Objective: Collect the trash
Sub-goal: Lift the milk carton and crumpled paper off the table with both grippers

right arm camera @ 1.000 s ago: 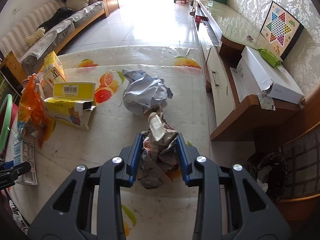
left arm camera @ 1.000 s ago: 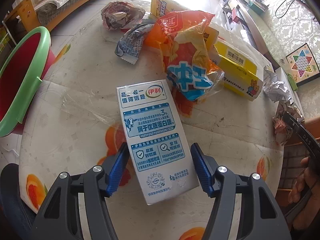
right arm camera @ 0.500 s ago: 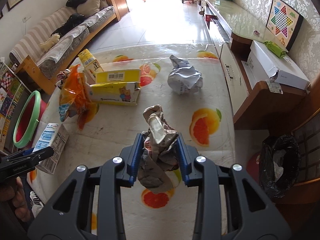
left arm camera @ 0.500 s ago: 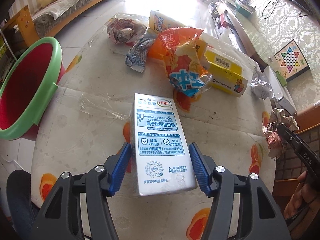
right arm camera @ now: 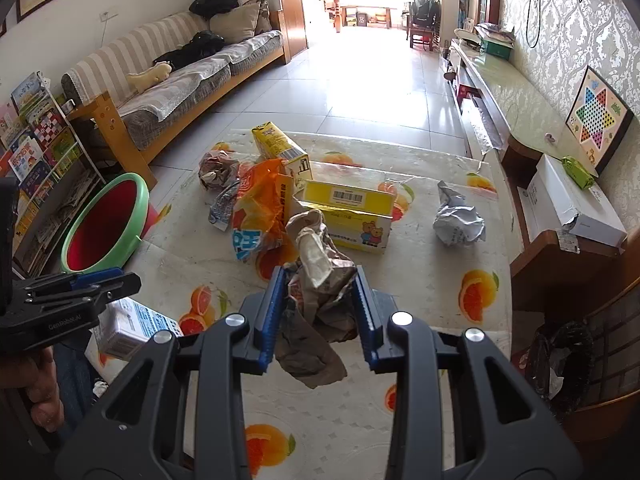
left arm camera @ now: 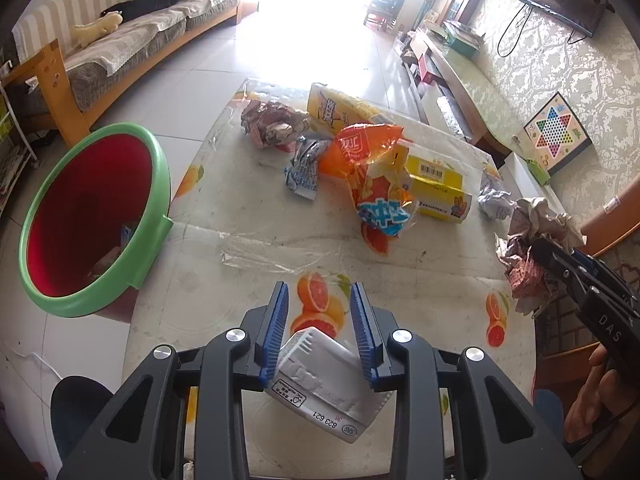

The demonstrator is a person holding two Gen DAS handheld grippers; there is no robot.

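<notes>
2 pieces of trash held above the fruit-print table, 1 in each gripper.

The milk carton point(left arm camera: 320, 376) hangs tilted, pinched between the blue pads of the left gripper point(left arm camera: 319, 312); the crumpled paper wad point(right arm camera: 320, 280) is clamped in the right gripper point(right arm camera: 320, 296). On the table point(left arm camera: 248, 208) beyond lie an orange snack bag point(left arm camera: 372, 168), a yellow box point(left arm camera: 436, 188), and more crumpled paper point(left arm camera: 272, 124). A green-rimmed red bin point(left arm camera: 88, 220) stands just beside the table's left edge.
</notes>
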